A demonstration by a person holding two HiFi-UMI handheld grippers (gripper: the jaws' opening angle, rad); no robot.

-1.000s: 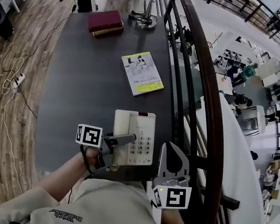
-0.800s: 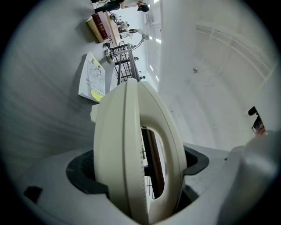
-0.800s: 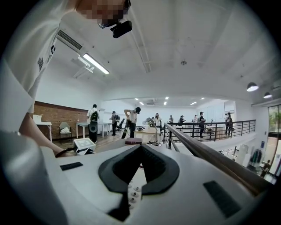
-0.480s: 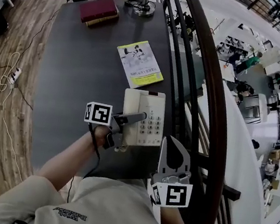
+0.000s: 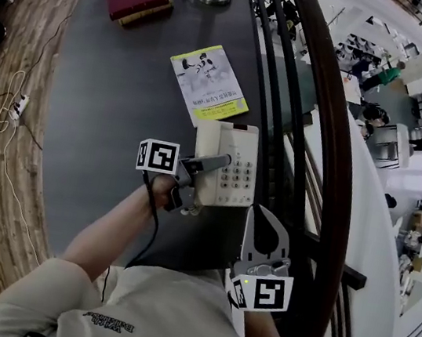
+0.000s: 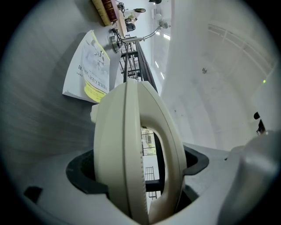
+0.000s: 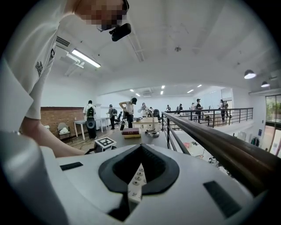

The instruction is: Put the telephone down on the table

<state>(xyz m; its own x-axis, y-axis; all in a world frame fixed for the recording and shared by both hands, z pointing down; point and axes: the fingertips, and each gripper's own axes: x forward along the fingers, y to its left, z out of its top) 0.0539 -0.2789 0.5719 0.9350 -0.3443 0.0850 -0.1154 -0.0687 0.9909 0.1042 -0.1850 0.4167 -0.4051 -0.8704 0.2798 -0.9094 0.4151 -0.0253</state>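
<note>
Telephone (image 5: 235, 167) set-down in hand: left gripper (image 5: 215, 164) is clamped across its handset side, right gripper (image 5: 262, 226) hangs idle with jaws together.
The phone is at the right edge of the table (image 5: 104, 91), beside the railing (image 5: 322, 142), its far end at the corner of the magazine (image 5: 207, 80); I cannot tell whether the base bears on the tabletop. Next move likely calls for a level lowering clear of the magazine, then release. Cream moulded plastic, smooth and hard, with the handset arched over the body; the table is dark, matt and faintly grained.
</note>
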